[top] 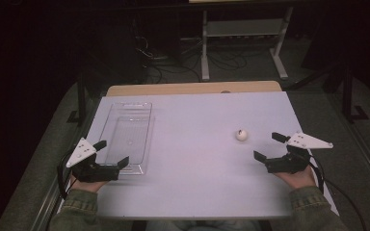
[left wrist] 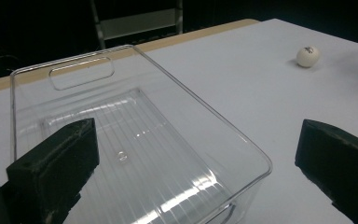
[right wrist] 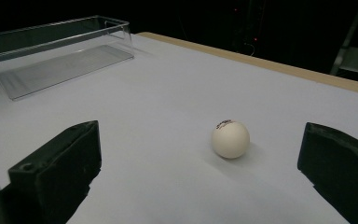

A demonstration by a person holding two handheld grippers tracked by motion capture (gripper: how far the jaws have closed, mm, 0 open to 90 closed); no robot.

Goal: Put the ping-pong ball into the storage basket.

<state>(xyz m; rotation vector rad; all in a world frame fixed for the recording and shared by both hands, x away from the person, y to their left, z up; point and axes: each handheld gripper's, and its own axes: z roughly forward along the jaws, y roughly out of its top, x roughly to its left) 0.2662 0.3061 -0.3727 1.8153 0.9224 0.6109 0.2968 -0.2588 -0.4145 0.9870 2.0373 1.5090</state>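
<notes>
White and small, the ball point(top: 241, 134) sits on the pale table point(top: 197, 183) just ahead of the right gripper point(top: 267, 147) and a little to its inner side; in the right gripper view the ball point(right wrist: 230, 138) lies between the lines of the two black jaws but beyond their tips, touching neither. That gripper's jaws stand wide apart with nothing between them. The left gripper point(top: 111, 153) is likewise spread wide and empty; it hovers at the near end of the clear plastic tray point(top: 107, 126), one jaw over the tray's corner, and I cannot tell whether it touches the rim. From the left gripper view the tray point(left wrist: 177, 86) stretches away from the jaws with an empty ribbed floor, and the ball point(left wrist: 307, 56) lies well off to that gripper's far right

By my reading the work is at its opening step: the reach for the ball, with no grasp yet made. The next move calls for the right gripper to go forward and low until the ball sits squarely between the jaws, then to close gently, since a round, light thing may roll or squirt away if one jaw meets it first. The tray, well apart to the right gripper's far left, looks the likely place to carry it
</notes>
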